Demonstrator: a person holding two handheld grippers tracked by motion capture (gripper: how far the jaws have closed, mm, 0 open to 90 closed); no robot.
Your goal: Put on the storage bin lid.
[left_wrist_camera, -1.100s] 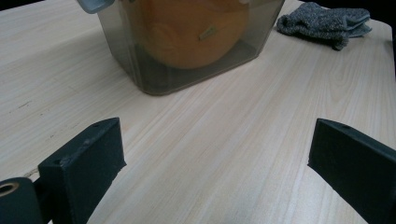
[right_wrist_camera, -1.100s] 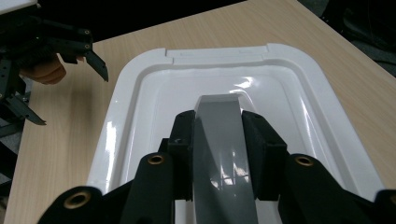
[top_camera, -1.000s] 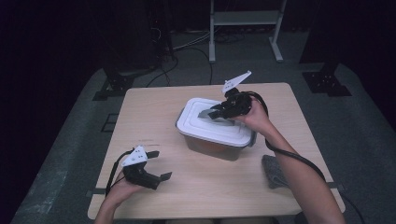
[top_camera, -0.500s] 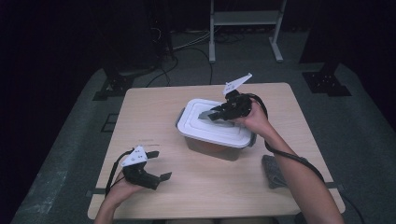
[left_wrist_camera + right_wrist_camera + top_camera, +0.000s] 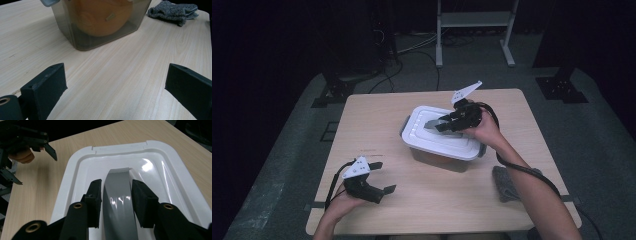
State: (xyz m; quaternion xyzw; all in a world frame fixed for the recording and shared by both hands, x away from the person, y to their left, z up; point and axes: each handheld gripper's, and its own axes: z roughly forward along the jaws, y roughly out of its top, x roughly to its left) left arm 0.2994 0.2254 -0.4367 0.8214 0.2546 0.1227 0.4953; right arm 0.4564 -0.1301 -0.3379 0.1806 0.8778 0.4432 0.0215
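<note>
Two pads flank grey handle (image 5: 117, 195) | right tool (image 5: 116, 202) just loosened, slight gaps

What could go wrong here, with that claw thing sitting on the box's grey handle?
The right gripper has just been opening, its fingers either side of the grey handle with slim gaps, so a lift now might slip off. If the white lid sticks, pulling could drag the box and the orange thing inside, since the left gripper sits open, away from it.
</note>
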